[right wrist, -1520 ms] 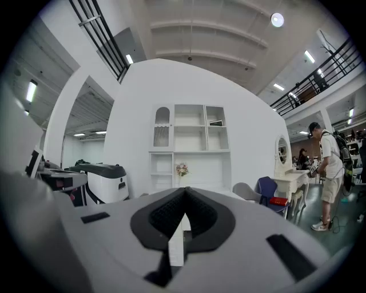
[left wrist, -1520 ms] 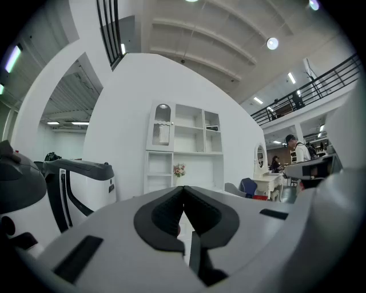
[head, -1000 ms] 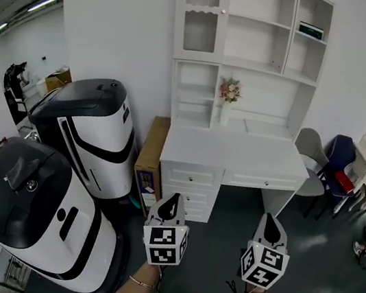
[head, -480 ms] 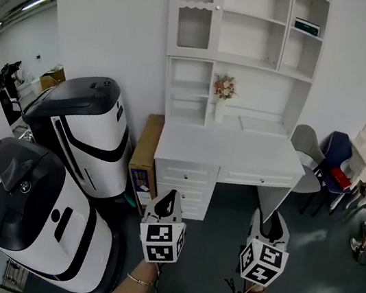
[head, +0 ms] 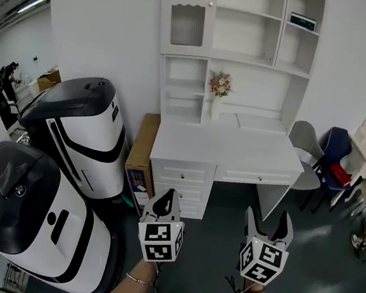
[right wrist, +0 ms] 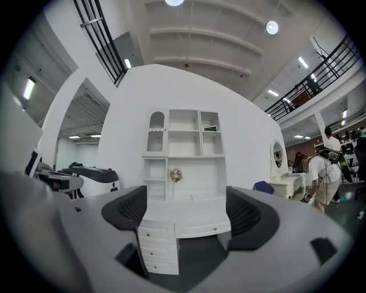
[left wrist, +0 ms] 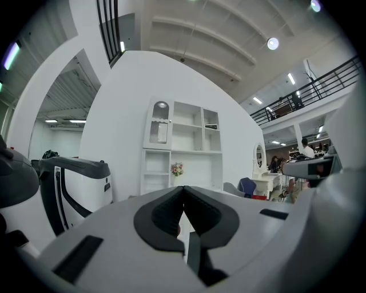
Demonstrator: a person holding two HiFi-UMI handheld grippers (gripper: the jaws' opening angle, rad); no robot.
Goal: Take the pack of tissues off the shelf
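Tissue pack (head: 301,20) is lying on the top right shelf (head: 313,32), well apart from both grippers. Jaws of the right gripper (head: 270,219) have just been opening and are standing spread and empty, likely readying a grasp. Those of the left gripper (head: 169,197) are pressing together.

No readable text, cardboard box (head: 141,146) label perhaps print, illegible

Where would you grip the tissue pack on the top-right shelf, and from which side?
Take the tissue pack by its front edge, pinched top and bottom, coming in level from the open front. It seems to lie flat on the shelf, wider than tall, and walls on either side look to block a sideways approach.
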